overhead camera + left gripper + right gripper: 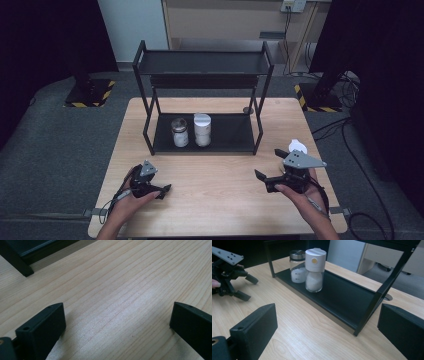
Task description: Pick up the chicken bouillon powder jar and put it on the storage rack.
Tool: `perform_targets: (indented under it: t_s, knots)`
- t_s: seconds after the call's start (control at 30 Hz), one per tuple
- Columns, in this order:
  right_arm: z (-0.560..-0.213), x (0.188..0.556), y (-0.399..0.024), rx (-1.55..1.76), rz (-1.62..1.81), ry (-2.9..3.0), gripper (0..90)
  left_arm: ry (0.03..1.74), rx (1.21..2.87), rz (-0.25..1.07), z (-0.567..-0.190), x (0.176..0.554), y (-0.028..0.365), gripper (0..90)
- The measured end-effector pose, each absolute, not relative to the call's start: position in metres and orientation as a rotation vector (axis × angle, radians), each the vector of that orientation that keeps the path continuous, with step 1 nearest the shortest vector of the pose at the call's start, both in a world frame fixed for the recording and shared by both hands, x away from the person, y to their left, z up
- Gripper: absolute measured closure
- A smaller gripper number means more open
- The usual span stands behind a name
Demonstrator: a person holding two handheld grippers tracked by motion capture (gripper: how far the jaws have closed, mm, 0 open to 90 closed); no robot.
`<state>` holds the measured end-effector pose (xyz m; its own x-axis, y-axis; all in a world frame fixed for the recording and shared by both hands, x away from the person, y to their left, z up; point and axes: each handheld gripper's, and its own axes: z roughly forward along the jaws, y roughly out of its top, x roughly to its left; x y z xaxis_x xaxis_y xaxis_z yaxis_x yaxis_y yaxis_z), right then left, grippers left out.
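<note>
A black two-tier rack (265, 65) stands at the back of the wooden table (220, 210). Two jars of white grains rest side by side on its lower shelf (342, 300): a clear jar with a metal lid (179, 132) (297, 270) and a taller jar with a white cap (202, 129) (315, 270). My left gripper (164, 191) (117, 312) is open low over bare wood at the front left, with nothing between its jaws. My right gripper (270, 164) (328, 315) is open at the front right, facing the rack and jars, also holding nothing. The left gripper (239, 287) also appears far off in the right gripper view.
A small white object (298, 146) lies on the table just behind my right gripper. The rack's front left foot (25, 271) stands a short way ahead of my left gripper. The rack's upper shelf (200, 62) carries nothing. Bare wood (215, 175) lies between the two grippers.
</note>
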<state>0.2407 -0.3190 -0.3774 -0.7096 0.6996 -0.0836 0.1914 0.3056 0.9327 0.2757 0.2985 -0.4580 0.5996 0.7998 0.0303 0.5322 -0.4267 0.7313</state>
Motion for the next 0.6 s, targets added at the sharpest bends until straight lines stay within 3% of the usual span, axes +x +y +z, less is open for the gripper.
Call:
perform_targets:
  t_s: [0.6]
  knots:
    - [-0.375, 0.241, -0.335, 0.835, 1.37, 2.031, 3.4, 1.048, 2.13, 0.494, -0.458, 0.276, 0.298, 0.0]
